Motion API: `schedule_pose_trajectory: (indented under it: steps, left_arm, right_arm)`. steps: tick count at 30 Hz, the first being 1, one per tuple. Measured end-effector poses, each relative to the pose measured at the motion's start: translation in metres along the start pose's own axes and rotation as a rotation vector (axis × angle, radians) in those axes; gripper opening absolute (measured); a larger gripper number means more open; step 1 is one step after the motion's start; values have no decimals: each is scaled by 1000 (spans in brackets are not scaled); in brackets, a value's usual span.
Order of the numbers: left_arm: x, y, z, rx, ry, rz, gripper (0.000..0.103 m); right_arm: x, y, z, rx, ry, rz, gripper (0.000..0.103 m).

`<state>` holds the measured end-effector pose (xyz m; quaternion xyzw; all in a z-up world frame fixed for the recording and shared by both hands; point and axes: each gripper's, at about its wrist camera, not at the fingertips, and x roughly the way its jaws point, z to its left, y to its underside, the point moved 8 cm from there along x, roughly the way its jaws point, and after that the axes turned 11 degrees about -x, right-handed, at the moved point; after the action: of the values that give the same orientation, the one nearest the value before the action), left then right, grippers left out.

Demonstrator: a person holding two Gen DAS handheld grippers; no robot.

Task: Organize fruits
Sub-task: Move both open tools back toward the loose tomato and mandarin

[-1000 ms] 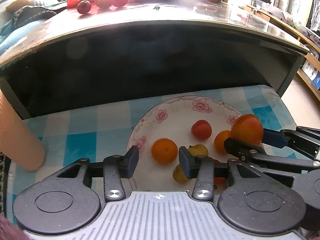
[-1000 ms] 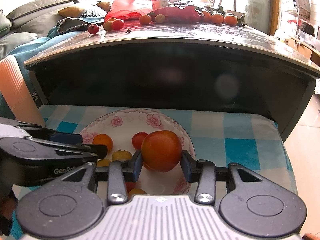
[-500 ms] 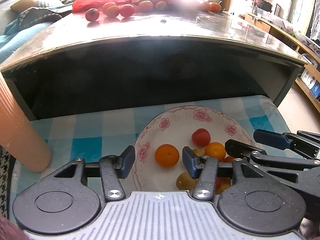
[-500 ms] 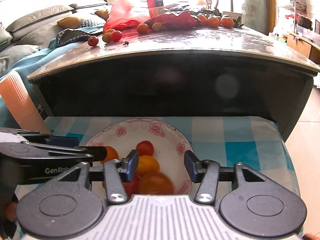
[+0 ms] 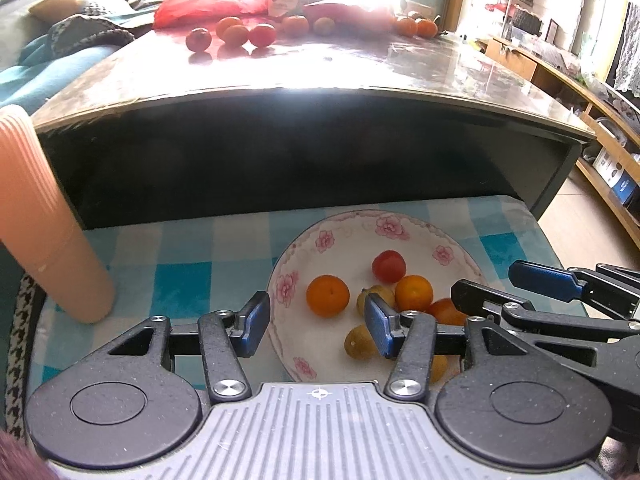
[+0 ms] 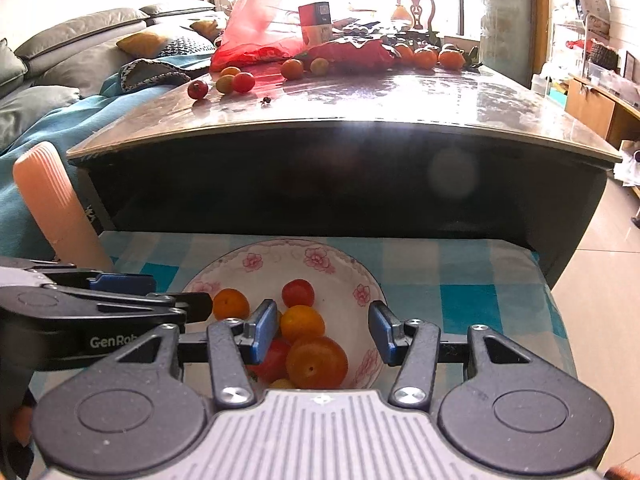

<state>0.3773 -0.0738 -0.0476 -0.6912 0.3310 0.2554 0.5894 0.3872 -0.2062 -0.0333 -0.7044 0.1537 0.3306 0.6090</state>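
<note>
A white plate with pink flowers (image 5: pixel 352 240) (image 6: pixel 280 248) sits on a blue-checked cloth and holds several small fruits. Among them are an orange one (image 5: pixel 327 295), a red tomato (image 5: pixel 389 266) (image 6: pixel 298 292) and a yellow one (image 5: pixel 360 342). A larger orange-red fruit (image 6: pixel 317 362) lies at the plate's near side. My left gripper (image 5: pixel 316 320) (image 6: pixel 168 292) hovers open over the plate's left half, nothing between its pads. My right gripper (image 6: pixel 323 328) (image 5: pixel 492 284) hangs open above the large fruit, clear of it.
A dark glossy table (image 5: pixel 320 68) rises just behind the plate. More loose fruits (image 5: pixel 232 34) (image 6: pixel 232 80) and a red plastic bag (image 6: pixel 256 40) lie on its top. A ribbed peach cylinder (image 5: pixel 44 232) stands at the left of the cloth (image 5: pixel 168 248). A sofa is far left.
The right gripper opened and let go of the large orange-red fruit, which now lies in the plate. Both grippers rose and drew back; the left jaws widened a little.
</note>
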Motion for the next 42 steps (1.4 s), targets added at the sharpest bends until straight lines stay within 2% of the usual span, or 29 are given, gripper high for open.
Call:
schedule_pose_trajectory:
  steps: [14,25,33,42]
  left_arm:
    - [-28,21,-3,22,13,6,60]
    - [-42,52,0,80,-2,40,59]
    - [-42,78,9,115,-18,93,56]
    - [-34,90,28,137,-27,132,62]
  right_arm:
    - [-29,15,11,7,-1,15,63]
    - [-50,41,26,-32,-16,53,63]
    - [-49,66,43,-48,-51,113,62]
    - [-32,85,63,-122,-95,151,63]
